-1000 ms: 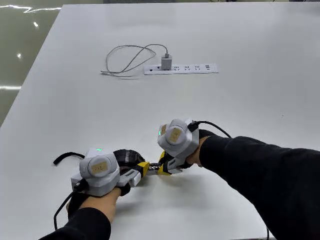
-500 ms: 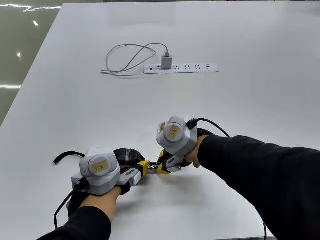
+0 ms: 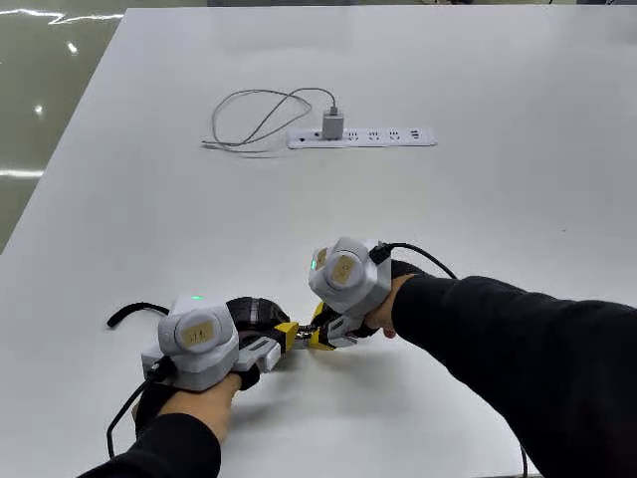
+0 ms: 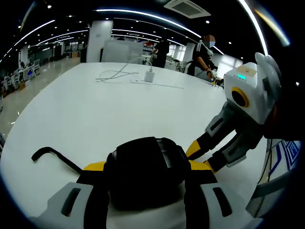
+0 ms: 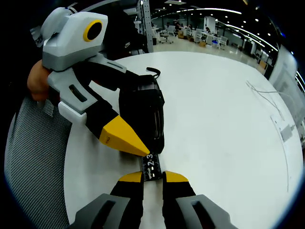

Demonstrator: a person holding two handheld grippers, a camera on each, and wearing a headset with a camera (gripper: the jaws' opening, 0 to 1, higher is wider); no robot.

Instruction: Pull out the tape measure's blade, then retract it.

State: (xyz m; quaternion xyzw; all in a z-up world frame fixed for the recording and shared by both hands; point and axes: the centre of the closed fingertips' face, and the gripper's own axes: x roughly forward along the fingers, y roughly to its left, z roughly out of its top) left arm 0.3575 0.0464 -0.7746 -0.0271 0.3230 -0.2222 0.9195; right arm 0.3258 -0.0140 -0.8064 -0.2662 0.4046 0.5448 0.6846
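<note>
A black tape measure (image 3: 257,316) lies on the white table (image 3: 299,209) near its front edge. My left gripper (image 3: 283,336) is shut on its case (image 4: 145,170), one yellow-tipped finger on each side. A short stretch of blade (image 5: 150,166) with printed numbers sticks out of the case (image 5: 143,117). My right gripper (image 5: 152,177) is shut on the end of that blade, close to the case mouth. In the head view the right gripper (image 3: 317,337) sits just right of the left one. A black wrist strap (image 3: 134,312) trails off the case to the left.
A white power strip (image 3: 361,136) with a plugged-in charger (image 3: 331,123) and a looped grey cable (image 3: 261,115) lies at the far middle of the table. The table's left edge (image 3: 50,169) drops to a glossy floor. People stand in the background beyond the table.
My right gripper has moved a little left, closer to the tape measure case, so less blade shows. The left gripper and the case have stayed put.
</note>
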